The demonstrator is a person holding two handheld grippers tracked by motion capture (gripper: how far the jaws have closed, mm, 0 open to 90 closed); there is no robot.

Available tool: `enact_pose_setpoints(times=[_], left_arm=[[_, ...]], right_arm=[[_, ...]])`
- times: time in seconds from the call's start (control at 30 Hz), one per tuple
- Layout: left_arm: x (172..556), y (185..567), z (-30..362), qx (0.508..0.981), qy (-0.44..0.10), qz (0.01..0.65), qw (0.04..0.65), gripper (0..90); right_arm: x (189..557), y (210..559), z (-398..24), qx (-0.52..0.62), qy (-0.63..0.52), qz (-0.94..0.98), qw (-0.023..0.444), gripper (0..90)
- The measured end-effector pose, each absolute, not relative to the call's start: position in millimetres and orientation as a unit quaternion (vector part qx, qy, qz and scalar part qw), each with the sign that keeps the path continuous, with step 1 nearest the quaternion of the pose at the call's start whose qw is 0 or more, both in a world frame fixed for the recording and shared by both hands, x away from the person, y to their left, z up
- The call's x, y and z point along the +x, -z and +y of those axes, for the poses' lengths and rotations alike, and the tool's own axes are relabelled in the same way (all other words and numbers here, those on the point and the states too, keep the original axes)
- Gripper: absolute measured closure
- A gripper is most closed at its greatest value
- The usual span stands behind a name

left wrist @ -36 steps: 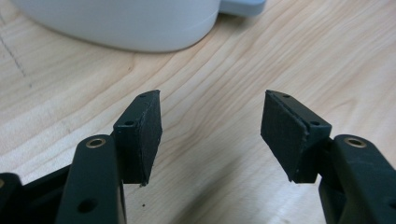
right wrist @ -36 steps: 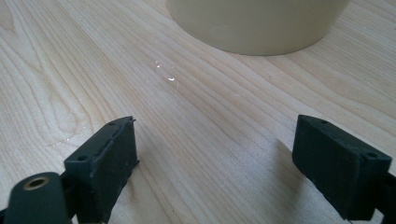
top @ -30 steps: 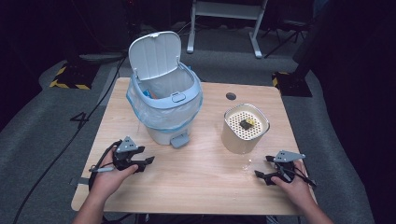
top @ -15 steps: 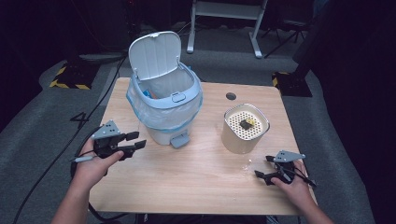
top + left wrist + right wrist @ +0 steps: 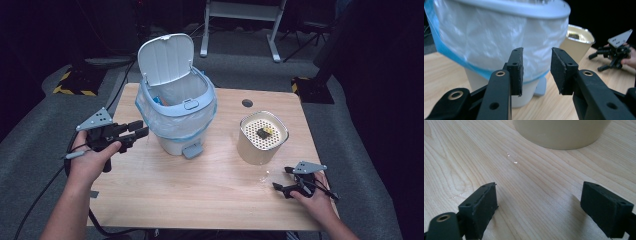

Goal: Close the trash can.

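Wooden table (image 5: 200, 190), bin (image 5: 499, 37) top cropped

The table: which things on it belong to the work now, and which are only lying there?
In the work:
- left gripper, jaws just closing, nothing between them
- bin, lid up, with its bag

Lying about:
- right gripper, open, resting on the table
- beige container, perforated top with a small item on it

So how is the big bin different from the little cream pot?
The white bin is taller and wider than the cream pot. The bin has a plastic bag liner and its lid stands flipped open; the pot is topped by a flat plate full of holes with small bits on it. Both stand upright on the wooden table.
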State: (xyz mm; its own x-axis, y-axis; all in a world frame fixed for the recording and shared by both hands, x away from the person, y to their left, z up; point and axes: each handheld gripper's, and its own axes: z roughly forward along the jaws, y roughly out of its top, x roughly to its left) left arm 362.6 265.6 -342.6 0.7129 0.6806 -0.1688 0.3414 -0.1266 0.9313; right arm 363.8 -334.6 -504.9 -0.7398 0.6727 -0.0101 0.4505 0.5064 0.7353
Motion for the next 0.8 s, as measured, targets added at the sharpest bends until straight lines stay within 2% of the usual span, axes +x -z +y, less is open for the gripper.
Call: enact_pose_setpoints(times=[0.17,0.8], left_arm=[[369.9,323.4,270.9,0.732,-0.184,0.349,0.556,61.8],[404.9,253.2,265.2,0.726,-0.232,0.360,0.537,66.6]], right_arm=[[363.7,504.9,-334.5,0.329,-0.373,0.855,0.149,13.8],[363.7,504.9,-334.6,0.328,-0.373,0.855,0.149,13.9]])
